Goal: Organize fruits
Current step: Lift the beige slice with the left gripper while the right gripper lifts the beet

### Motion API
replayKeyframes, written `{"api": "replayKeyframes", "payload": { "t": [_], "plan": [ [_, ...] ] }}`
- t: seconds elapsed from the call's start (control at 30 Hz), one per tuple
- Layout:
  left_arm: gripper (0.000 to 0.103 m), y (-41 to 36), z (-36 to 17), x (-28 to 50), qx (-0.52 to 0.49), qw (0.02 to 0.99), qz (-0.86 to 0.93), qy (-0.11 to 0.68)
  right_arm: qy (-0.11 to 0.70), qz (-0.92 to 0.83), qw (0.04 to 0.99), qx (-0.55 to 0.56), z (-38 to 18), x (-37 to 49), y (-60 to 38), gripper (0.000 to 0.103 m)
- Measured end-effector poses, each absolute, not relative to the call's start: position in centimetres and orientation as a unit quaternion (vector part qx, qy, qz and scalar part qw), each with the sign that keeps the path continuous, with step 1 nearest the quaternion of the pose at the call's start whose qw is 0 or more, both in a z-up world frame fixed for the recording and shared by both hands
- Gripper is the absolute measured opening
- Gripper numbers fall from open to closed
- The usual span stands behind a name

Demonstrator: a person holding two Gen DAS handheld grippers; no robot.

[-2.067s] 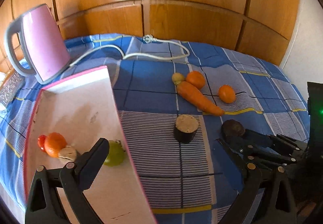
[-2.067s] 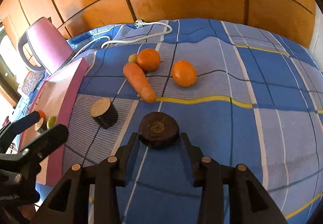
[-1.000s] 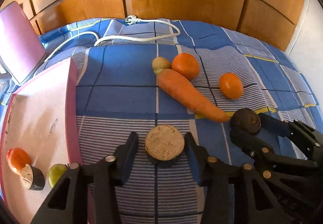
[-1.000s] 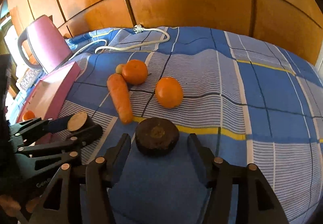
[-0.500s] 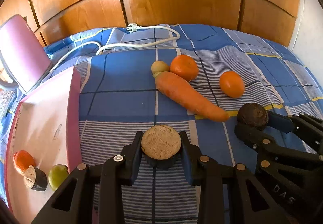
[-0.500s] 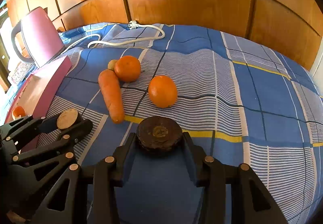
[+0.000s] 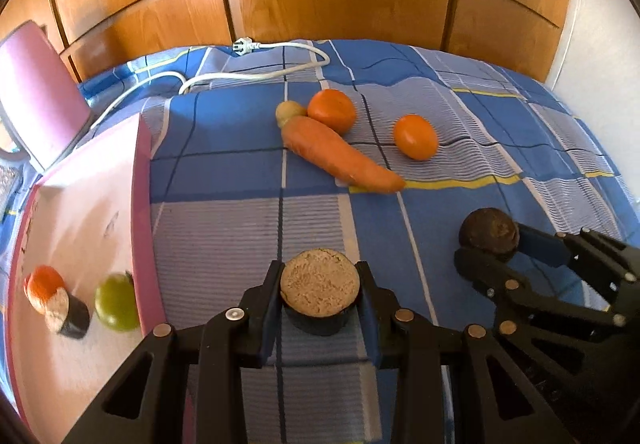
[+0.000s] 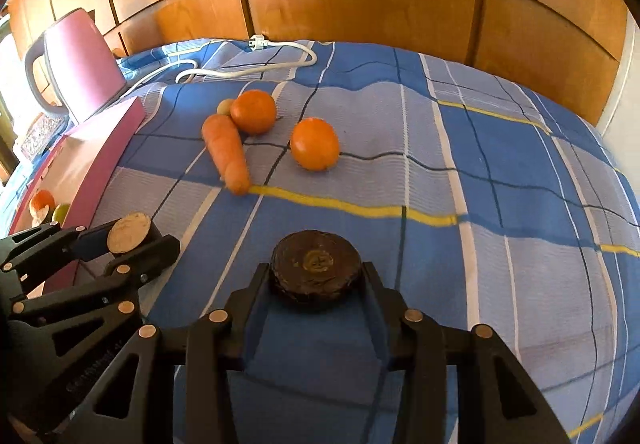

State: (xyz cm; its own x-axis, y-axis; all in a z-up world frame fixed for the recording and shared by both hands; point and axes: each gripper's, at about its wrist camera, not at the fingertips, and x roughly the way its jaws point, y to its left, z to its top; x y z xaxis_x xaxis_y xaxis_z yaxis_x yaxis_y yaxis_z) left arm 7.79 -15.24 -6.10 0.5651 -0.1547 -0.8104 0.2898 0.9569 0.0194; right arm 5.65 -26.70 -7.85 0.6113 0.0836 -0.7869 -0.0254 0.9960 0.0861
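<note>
My left gripper is shut on a dark-skinned cut piece with a tan face, low over the blue checked cloth. My right gripper is shut on a dark round piece, to the right of the left one. Each gripper also shows in the other's view: the right gripper and the left gripper. Beyond them lie a carrot, two oranges and a small yellowish fruit. The pink tray at the left holds an orange fruit, a cut piece and a green fruit.
A pink kettle stands behind the tray at the far left. Its white cord runs across the back of the cloth. Wooden panels close off the far side. The tray's raised pink wall stands close to my left gripper.
The left gripper came off the tray to the tan-faced piece. Both grippers' jaws closed onto their pieces, then both hands drew back a little with them.
</note>
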Motion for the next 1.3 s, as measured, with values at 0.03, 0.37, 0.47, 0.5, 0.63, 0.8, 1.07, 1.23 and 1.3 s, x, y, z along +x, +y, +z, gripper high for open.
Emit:
{"api": "replayKeyframes", "payload": {
  "t": [0.03,0.37,0.47,0.5,0.63,0.8,1.07,1.23,1.3],
  "plan": [
    [0.035,-15.2,-6.0,7.5,0.073,0.881,-0.128,0.45,0.44,0.029,0.897,0.032,-7.8,5.4,-26.6,0.045],
    [0.035,-14.2,-3.7,5.1,0.057,0.891,-0.137,0.429,0.446,0.014,0.894,0.033,-7.7,3.8,-25.9,0.045],
    [0.035,-13.9,-3.1,4.5,0.054,0.894,-0.139,0.423,0.447,0.011,0.894,0.029,-7.7,3.2,-25.6,0.045],
    [0.035,-13.7,-3.0,4.3,0.051,0.894,-0.139,0.422,0.447,0.01,0.894,0.028,-7.7,3.1,-25.5,0.045],
    [0.035,-13.1,-2.5,3.7,0.046,0.897,-0.14,0.417,0.448,0.007,0.893,0.027,-7.6,2.5,-25.1,0.045],
    [0.035,-12.4,-2.0,3.2,0.039,0.9,-0.14,0.411,0.452,0.005,0.892,0.026,-7.6,2.0,-24.6,0.044],
    [0.035,-11.0,-1.2,2.6,0.024,0.905,-0.136,0.403,0.458,0.007,0.888,0.026,-7.5,1.8,-23.9,0.044],
    [0.035,-9.9,-0.8,2.5,0.014,0.907,-0.129,0.4,0.464,0.011,0.885,0.038,-7.4,1.7,-23.7,0.044],
    [0.035,-9.3,-0.6,2.5,0.008,0.908,-0.124,0.4,0.465,0.015,0.884,0.049,-7.3,1.7,-23.7,0.044]
  ]
}}
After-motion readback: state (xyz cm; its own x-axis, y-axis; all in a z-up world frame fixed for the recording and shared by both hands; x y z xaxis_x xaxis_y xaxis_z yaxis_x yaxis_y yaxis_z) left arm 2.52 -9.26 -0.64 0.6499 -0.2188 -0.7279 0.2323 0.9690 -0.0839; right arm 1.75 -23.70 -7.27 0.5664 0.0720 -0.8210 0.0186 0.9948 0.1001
